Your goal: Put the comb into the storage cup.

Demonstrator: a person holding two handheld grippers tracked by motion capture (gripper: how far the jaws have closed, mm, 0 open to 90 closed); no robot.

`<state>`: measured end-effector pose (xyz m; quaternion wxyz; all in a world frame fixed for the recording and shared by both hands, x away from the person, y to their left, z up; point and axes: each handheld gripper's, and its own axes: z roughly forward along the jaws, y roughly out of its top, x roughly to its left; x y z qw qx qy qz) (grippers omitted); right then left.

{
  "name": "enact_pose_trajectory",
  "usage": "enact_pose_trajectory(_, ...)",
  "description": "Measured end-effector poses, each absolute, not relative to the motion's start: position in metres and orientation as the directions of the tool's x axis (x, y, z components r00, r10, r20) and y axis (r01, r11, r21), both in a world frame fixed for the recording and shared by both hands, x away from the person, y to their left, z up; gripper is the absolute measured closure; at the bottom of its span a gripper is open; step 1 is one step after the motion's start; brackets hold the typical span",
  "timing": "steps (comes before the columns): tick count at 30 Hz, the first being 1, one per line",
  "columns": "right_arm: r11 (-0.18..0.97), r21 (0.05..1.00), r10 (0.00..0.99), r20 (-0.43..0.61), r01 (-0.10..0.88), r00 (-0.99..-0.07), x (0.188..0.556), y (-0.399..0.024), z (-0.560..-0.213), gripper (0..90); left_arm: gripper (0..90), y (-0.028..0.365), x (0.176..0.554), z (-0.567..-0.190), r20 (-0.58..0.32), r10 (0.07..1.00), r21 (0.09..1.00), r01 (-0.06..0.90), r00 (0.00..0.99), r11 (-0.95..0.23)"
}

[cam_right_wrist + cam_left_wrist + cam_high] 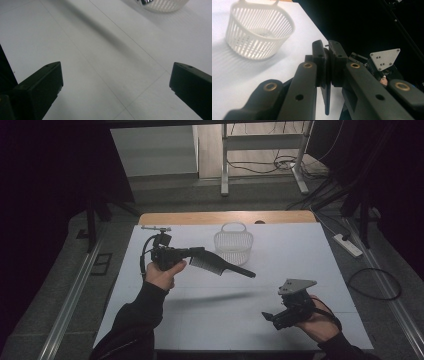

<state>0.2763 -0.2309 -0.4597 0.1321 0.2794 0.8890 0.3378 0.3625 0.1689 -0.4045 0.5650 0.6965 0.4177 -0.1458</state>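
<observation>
A black comb (220, 264) with a long handle hangs in the air over the middle left of the white table (300, 255), its handle pointing right and down. My left gripper (196, 253) is shut on the comb's toothed end. In the left gripper view the jaws (327, 50) pinch the comb's thin edge (325, 97) between them. A white slatted basket (233, 245) (259, 32) stands upright behind the comb, apart from it. My right gripper (270, 316) rests low near the table's front right, open, with nothing between its jaws (116, 72).
The comb's shadow (210, 299) falls across the table's middle. A wooden table edge (225, 217) runs behind the white sheet. On the floor to the right lie a power strip (347, 245) and a looped cable (375, 285). A metal frame (225, 170) stands at the back.
</observation>
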Motion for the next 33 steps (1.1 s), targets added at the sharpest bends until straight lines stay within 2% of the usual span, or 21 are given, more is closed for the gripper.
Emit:
enact_pose_trajectory(17, 0.574, 0.685, 0.647, -0.044, 0.448, -0.761, 0.27, -0.252, -0.459, 0.0, 83.9, 0.183, 0.372, -0.39, -0.661, 0.45, 0.68, 0.733, 0.6, 0.022)
enact_pose_trajectory(33, 0.519, 0.679, 0.707, 0.0, 0.519, -0.707, 0.264, -0.271, -0.459, 0.0, 83.9, 0.198, 0.384, -0.38, -0.656, 0.487, 0.684, 0.727, 0.577, 0.059)
